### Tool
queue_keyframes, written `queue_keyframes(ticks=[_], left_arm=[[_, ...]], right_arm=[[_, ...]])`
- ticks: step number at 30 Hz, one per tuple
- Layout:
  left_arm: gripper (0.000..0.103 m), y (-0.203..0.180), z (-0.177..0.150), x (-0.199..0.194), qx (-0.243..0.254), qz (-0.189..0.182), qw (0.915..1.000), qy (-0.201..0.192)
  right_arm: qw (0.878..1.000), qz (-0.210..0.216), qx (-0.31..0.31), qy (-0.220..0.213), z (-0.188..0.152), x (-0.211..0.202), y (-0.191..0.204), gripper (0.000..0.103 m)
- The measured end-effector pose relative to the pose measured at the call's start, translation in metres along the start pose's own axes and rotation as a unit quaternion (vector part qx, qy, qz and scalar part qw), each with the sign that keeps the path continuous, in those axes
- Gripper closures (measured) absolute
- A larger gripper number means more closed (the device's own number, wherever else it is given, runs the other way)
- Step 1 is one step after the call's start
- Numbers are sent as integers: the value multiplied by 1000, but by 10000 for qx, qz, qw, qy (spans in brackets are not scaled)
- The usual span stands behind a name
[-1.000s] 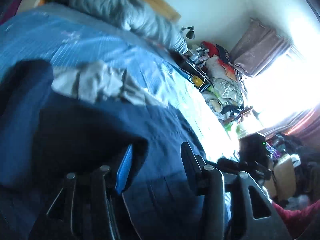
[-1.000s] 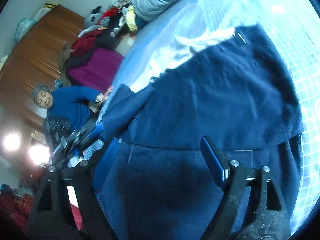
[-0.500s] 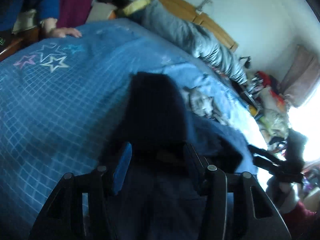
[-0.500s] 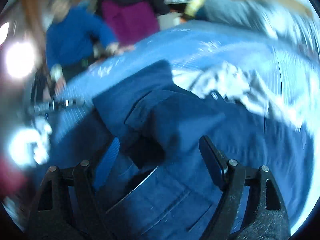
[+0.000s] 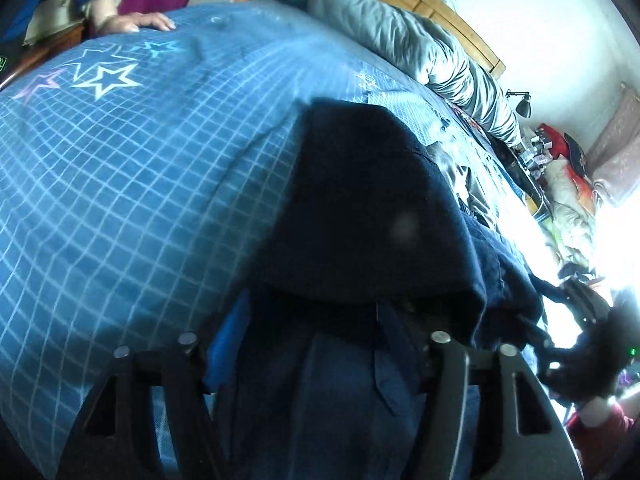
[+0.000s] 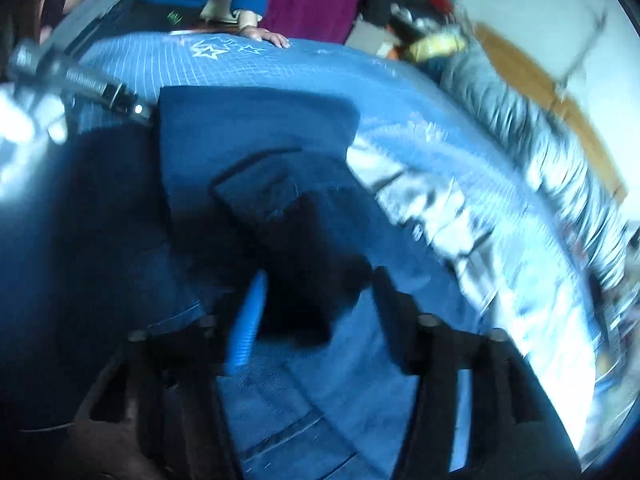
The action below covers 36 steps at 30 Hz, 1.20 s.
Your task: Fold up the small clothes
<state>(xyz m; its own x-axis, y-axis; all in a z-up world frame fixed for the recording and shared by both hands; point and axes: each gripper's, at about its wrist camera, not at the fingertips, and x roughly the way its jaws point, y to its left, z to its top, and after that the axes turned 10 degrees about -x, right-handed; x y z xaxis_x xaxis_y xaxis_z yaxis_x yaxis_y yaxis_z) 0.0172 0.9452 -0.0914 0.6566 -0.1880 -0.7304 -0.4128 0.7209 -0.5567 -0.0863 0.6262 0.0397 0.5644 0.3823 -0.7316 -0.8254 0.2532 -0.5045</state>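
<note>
A: Lying where, the dark navy garment (image 5: 360, 208)?

B: Lying spread on the bed, over the blue checked sheet (image 5: 140, 180), with one part doubled back on itself. Showing a squared, flat fold (image 6: 248, 128) at the far end in the right view, and a looser flap heaped nearer the camera.

A: Being gripped by the left tongs (image 5: 332, 340)?

B: Seemingly not. Standing wide, one finger on each side of the folded thickness, with cloth passing between them and under the draped fold. Probably straddling the fold that way so as to be ready to pinch both layers together.

A: And the right tongs (image 6: 320, 308)?

B: Standing apart too, framing a dark corner of the flap. Blurring badly in that view, so not telling whether either finger is touching cloth. Likely hanging over that corner because of its sitting crooked and needing to be drawn square.

A: Crowding the work, anything nearby?

B: Lying just beside the navy piece, a pale grey garment (image 6: 420, 200), probably waiting its turn. Bunching along the headboard side, a grey quilt (image 5: 420, 48). Resting on the far edge of the bed, another person's hand (image 5: 136, 24), well apart from the fold.
</note>
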Motion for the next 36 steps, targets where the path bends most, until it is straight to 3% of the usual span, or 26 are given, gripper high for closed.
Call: queue_keyframes(ticks=[3, 4, 5, 7, 10, 12, 13, 16, 18, 19, 22, 24, 26, 29, 31, 33, 35, 36], left_arm=[[30, -10, 1, 3, 79, 78, 9999, -26], [29, -14, 2, 3, 93, 107, 9999, -32], [27, -16, 1, 3, 112, 134, 9998, -37], [25, -16, 1, 5, 132, 154, 9998, -67], [24, -13, 2, 9, 86, 95, 9999, -114], [24, -11, 1, 9, 69, 48, 9999, -138], [22, -10, 2, 9, 63, 23, 9999, -150], [21, -8, 1, 8, 31, 38, 9998, -185], [20, -8, 1, 9, 44, 28, 9998, -207], [20, -8, -1, 9, 56, 29, 9998, -213], [18, -9, -2, 9, 93, 59, 9997, -216], [18, -12, -5, 9, 133, 90, 9996, -228], [17, -14, -6, 9, 164, 114, 9995, -242], [17, -16, -7, 10, 184, 148, 9994, -254], [17, -16, -6, 11, 191, 166, 9994, -251], [17, -18, -6, 11, 203, 203, 9993, -247], [17, -22, -7, 13, 270, 308, 9989, -245], [17, -24, -7, 14, 307, 363, 9986, -239]], right_arm=[[9996, -188, -195, 8, 10, 13, 4, 42], [10000, 19, -33, -33, 12, 16, -2, 64], [9986, 388, 345, -124, 12, 19, -15, 92], [9881, 591, 1334, -485, 0, 8, -50, 97], [9405, 739, 3057, -1285, -56, -34, -104, 97], [9013, 928, 4007, -1362, -108, -45, -116, 97], [8912, 1021, 4251, -1206, -130, -44, -114, 93], [8881, 1185, 4411, -508, -180, -43, -91, 86], [8840, 1361, 4455, -401, -202, -53, -82, 71], [8780, 1391, 4558, -448, -212, -60, -83, 56], [8314, 1709, 5200, -959, -240, -72, -103, 44], [7846, 2028, 5711, -1311, -259, -66, -120, 33], [7600, 2227, 5979, -1238, -264, -47, -134, 32], [7479, 2481, 6091, -899, -259, -15, -139, 33], [7368, 2639, 6151, -959, -253, -5, -139, 34], [7347, 2754, 6108, -1063, -244, 1, -140, 40], [7328, 2874, 6086, -998, -238, 10, -142, 59], [7378, 2870, 6044, -897, -234, 15, -144, 68]])
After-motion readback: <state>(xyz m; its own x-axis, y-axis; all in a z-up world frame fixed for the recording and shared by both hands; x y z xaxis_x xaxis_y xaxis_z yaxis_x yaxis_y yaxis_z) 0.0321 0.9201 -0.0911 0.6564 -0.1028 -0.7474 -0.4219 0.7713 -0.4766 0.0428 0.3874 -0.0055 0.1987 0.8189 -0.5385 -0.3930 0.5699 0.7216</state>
